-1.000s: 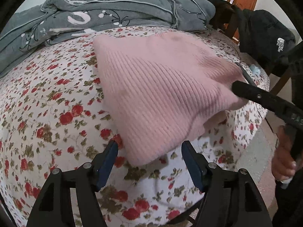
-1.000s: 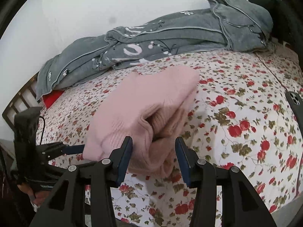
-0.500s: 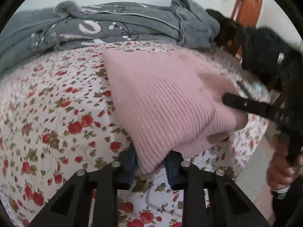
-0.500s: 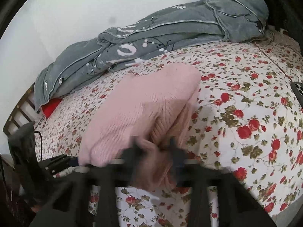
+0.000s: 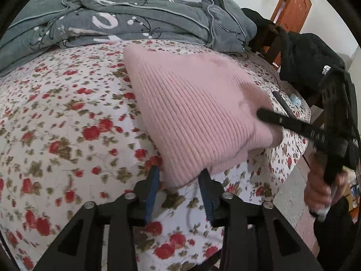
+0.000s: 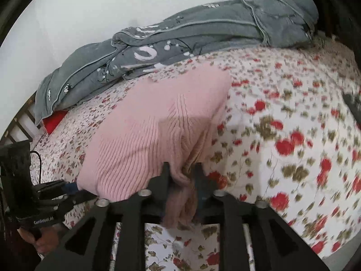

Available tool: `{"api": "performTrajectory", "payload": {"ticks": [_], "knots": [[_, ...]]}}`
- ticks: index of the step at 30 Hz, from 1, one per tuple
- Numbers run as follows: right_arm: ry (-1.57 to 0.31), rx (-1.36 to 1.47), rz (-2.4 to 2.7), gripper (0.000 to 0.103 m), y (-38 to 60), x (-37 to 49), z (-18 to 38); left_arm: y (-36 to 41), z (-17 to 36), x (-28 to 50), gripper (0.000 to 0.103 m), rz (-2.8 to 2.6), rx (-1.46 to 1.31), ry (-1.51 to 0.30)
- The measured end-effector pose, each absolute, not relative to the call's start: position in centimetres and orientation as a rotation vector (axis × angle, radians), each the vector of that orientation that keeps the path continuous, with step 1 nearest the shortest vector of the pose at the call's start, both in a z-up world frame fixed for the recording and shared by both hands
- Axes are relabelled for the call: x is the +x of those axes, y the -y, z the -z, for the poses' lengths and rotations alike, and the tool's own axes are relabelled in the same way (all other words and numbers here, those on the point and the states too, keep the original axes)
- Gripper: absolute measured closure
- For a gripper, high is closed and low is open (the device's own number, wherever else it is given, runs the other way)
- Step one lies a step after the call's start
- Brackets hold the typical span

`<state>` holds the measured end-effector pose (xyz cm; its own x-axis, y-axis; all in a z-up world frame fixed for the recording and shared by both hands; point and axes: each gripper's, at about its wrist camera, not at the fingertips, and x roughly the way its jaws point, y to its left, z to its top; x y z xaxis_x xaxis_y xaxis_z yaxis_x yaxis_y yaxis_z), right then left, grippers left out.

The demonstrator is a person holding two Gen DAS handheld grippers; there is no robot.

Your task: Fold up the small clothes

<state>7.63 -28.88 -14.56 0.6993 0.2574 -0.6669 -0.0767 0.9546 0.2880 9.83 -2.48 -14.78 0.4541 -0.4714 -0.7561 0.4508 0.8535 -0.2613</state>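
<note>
A pink ribbed knit garment lies folded on the flowered bedsheet; it also shows in the right wrist view. My left gripper is shut on its near corner. My right gripper is shut on a bunched edge of the garment at the opposite corner, with folds hanging between the fingers. In the left wrist view the right gripper's finger reaches in from the right onto the garment. The held edge is lifted a little off the sheet.
A grey quilt is piled along the far side of the bed. A black jacket hangs over a wooden chair at the right. A dark phone and a small blue object lie near the bed's right edge.
Both grippers closed from open onto the near corners of the pink garment. They have drawn the held edge up and the view is blurred by motion.
</note>
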Motion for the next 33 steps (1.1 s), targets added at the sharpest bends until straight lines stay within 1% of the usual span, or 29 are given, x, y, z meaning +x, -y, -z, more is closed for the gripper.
{"api": "performTrajectory", "payload": {"ticks": [2,3,7,13,16,18,21,22,25,26,30,33], "knots": [[-0.747,0.226,-0.185,0.066,28.9,7.9,13.6,1.5,14.1,9.6,0.05,0.564,-0.034,-0.918],[-0.738,0.223,-0.185,0.066,29.0,8.3,13.2,1.0,13.8,9.6,0.048,0.557,-0.038,-0.909],[-0.735,0.26,-0.179,0.056,29.3,10.8,12.5,-0.5,12.4,10.9,0.047,0.514,-0.078,-0.892],[-0.817,0.338,-0.132,0.054,30.1,13.7,15.0,0.1,10.9,15.3,0.046,0.511,-0.158,-0.894],[-0.821,0.375,-0.135,0.047,31.1,13.2,16.0,1.8,11.2,17.5,0.044,0.537,-0.147,-0.918],[-0.829,0.386,-0.146,0.046,31.5,13.1,16.3,2.8,11.7,18.8,0.044,0.544,-0.138,-0.946],[-0.833,0.363,-0.139,0.04,31.3,13.6,16.2,3.9,13.0,20.6,0.044,0.541,-0.145,-1.0],[-0.838,0.359,-0.138,0.038,31.2,14.0,16.3,3.9,13.4,21.1,0.042,0.546,-0.161,-1.012],[-0.852,0.369,-0.158,0.033,31.1,15.1,16.8,3.8,14.6,22.3,0.031,0.555,-0.193,-1.051],[-0.854,0.374,-0.164,0.032,31.2,15.3,16.9,3.7,15.0,22.6,0.03,0.563,-0.201,-1.06],[-0.866,0.391,-0.191,0.03,31.4,16.5,17.1,3.4,16.2,24.0,0.029,0.599,-0.281,-1.095],[-0.88,0.404,-0.217,0.028,31.6,17.5,17.4,3.7,16.8,24.6,0.035,0.61,-0.317,-1.093]]}}
